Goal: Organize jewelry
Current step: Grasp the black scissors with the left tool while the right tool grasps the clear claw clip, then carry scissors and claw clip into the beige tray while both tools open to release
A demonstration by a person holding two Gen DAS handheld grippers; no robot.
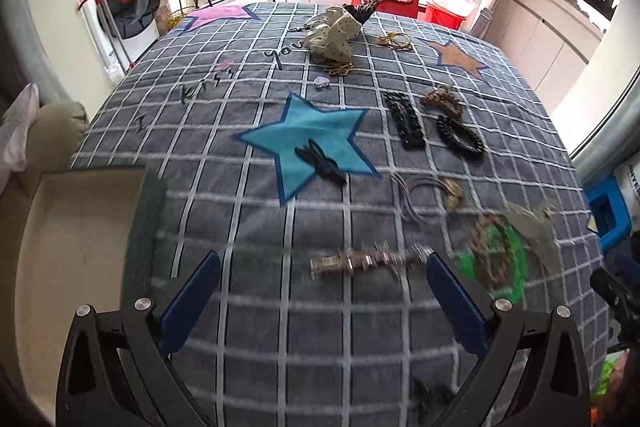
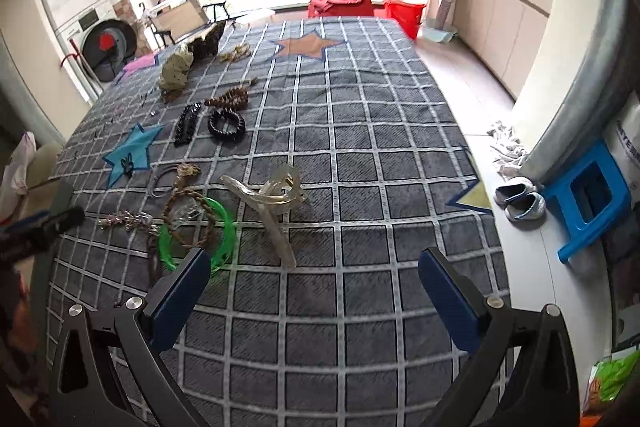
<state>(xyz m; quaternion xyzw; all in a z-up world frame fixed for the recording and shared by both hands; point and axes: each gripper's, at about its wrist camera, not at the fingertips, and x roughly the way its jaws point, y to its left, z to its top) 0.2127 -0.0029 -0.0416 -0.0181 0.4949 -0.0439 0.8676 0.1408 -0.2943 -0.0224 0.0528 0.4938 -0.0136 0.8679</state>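
Hair accessories and jewelry lie scattered on a grey checked cloth (image 1: 320,327). A beaded silver clip (image 1: 368,261) lies just ahead of my left gripper (image 1: 322,263), which is open and empty above the cloth. A green bangle (image 2: 196,233) with a braided cord ring across it sits by the left fingertip of my right gripper (image 2: 316,261), also open and empty. A clear claw clip (image 2: 272,201) lies ahead of the right gripper. Farther back are a black chain clip (image 1: 404,125), a black coil tie (image 1: 460,137) and a black bow clip (image 1: 320,161).
A beige open box (image 1: 76,247) stands at the cloth's left edge. A spotted scrunchie (image 1: 332,35) and gold pieces lie at the far end. Right of the table are a blue stool (image 2: 588,197) and slippers (image 2: 520,197) on the floor.
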